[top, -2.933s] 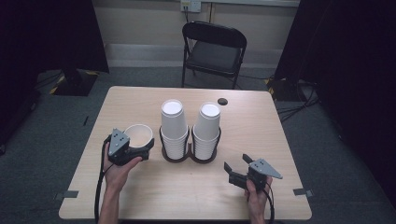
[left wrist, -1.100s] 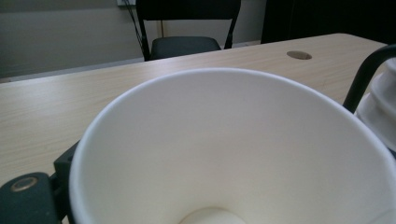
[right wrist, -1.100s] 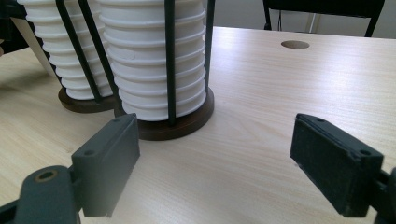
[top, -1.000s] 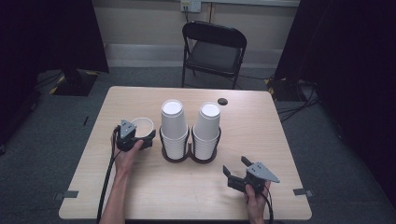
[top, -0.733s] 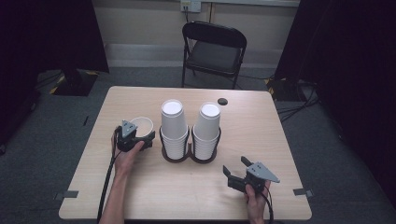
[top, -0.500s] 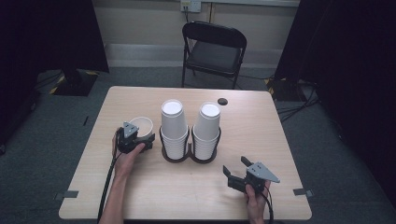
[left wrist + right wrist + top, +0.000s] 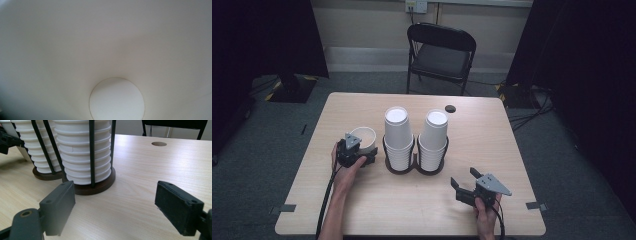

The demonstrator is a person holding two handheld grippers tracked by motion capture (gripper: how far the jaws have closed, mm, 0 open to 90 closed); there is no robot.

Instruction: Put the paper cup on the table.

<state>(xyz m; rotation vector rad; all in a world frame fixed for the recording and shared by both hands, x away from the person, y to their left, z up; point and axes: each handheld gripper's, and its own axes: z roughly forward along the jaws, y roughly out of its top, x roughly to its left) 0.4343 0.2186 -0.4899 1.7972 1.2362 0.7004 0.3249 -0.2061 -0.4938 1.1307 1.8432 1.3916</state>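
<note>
Left gripper (image 7: 364, 152): held in the person's left hand (image 7: 343, 167) at the 9 o'clock side of the table (image 7: 362, 210); jaws sit at a single white cup (image 7: 363, 137), but whether they clamp it cannot be told.
Single cup: stands mouth-up just beside the left cup stack, at its 9 o'clock; the left gripper view looks down its white inner wall (image 7: 75, 45) to the round bottom.
Right gripper (image 7: 463, 184): held at the 5 o'clock part of the table, released, jaws spread wide, nothing between them.
Right gripper, close view (image 7: 115, 207): bare wood lies between the jaws; the holder base is near, at 11 o'clock, not touching.
Cup holder (image 7: 414, 169): two dark round bases with wire uprights at table centre, each carrying a stack of upturned cups (image 7: 398, 135).
Open room: bare tabletop along the near edge between the hands, and at the 3 o'clock side.
Far edge: a round hole (image 7: 450, 108) at 1 o'clock; a folding chair (image 7: 439, 52) stands beyond.
</note>
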